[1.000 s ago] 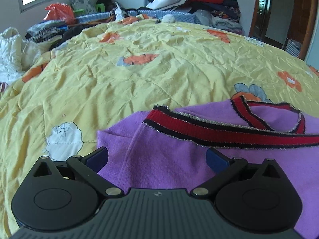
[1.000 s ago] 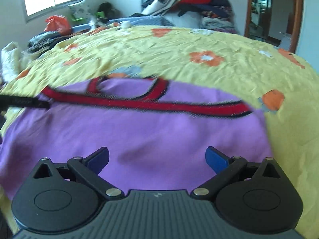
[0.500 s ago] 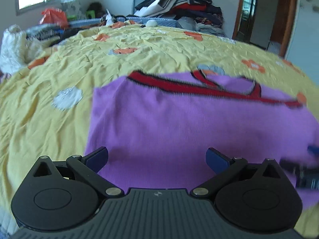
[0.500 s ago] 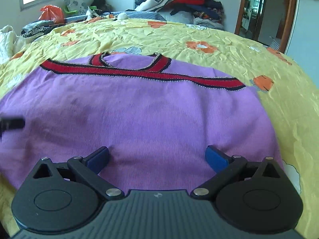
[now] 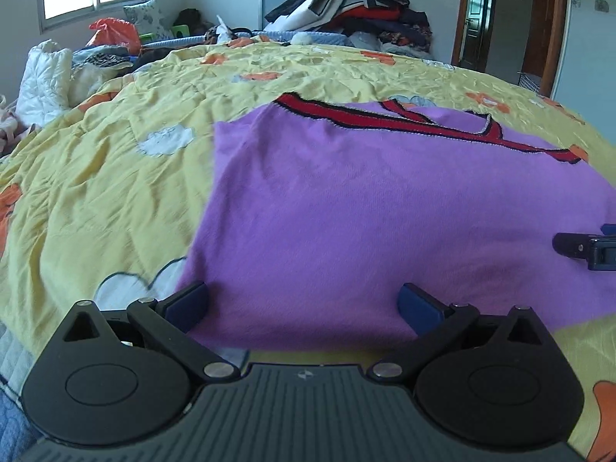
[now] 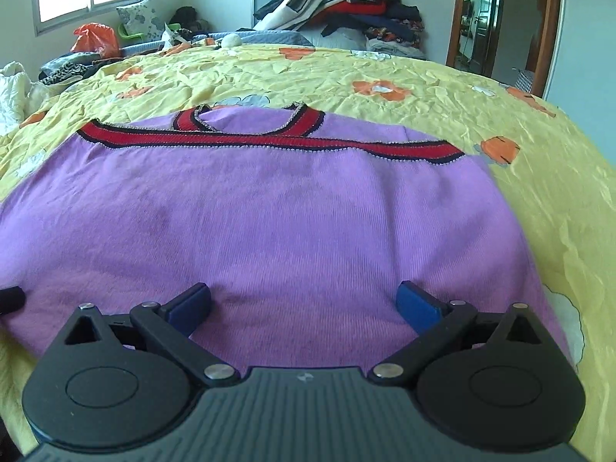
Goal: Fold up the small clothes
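A purple knitted garment (image 5: 365, 208) (image 6: 269, 223) with red and black trim (image 6: 269, 140) lies flat on the yellow flowered bedspread (image 5: 115, 177) (image 6: 539, 161). My left gripper (image 5: 304, 304) is open at the garment's near left edge, nothing between its blue pads. My right gripper (image 6: 304, 302) is open over the near hem, also holding nothing. The right gripper's tip (image 5: 585, 248) shows at the right edge of the left wrist view. The left gripper's tip (image 6: 9, 298) shows at the left edge of the right wrist view.
A heap of clothes (image 5: 354, 11) (image 6: 346, 11) is piled at the far end of the bed. White quilted bedding (image 5: 46, 77) and an orange bag (image 5: 113, 32) lie at the far left. A doorway (image 6: 481, 19) stands at the right.
Both grippers have drawn back toward the near edge of the bed. More of the garment shows, now lying flat with the trimmed edge far from me. Both stayed open.
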